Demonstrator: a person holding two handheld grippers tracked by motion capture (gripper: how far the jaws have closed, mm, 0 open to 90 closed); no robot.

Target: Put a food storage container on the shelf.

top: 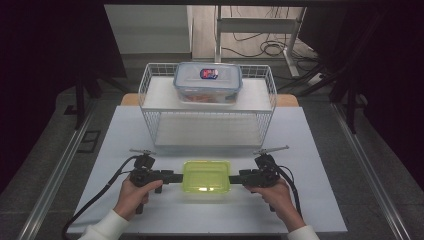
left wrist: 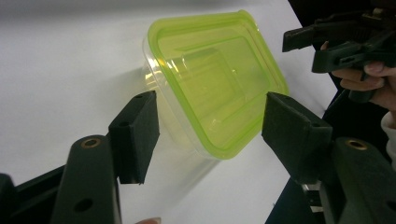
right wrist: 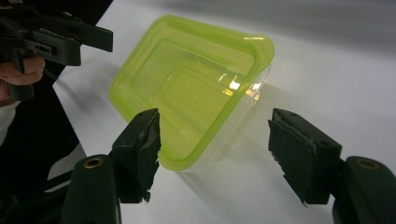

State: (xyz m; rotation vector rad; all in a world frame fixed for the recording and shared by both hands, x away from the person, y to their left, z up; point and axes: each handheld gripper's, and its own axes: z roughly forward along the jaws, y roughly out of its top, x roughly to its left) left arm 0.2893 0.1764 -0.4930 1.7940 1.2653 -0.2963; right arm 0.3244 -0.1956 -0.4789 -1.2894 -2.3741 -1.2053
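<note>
We see our right gripper (right wrist: 212,156) with fingers (right wrist: 140,149) spread astride the green-lidded container's (right wrist: 187,88) near end on the white bench (right wrist: 327,70).

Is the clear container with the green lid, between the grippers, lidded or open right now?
Lidded: the translucent green lid sits flush over the clear plastic container's whole rim.

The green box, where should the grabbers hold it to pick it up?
Probably by its two short ends, one from each side. The green box lies flat on the table with its lid on, and the left gripper and right gripper already face those ends with jaws open. The rim juts out, giving the jaws a lip to catch.
</note>
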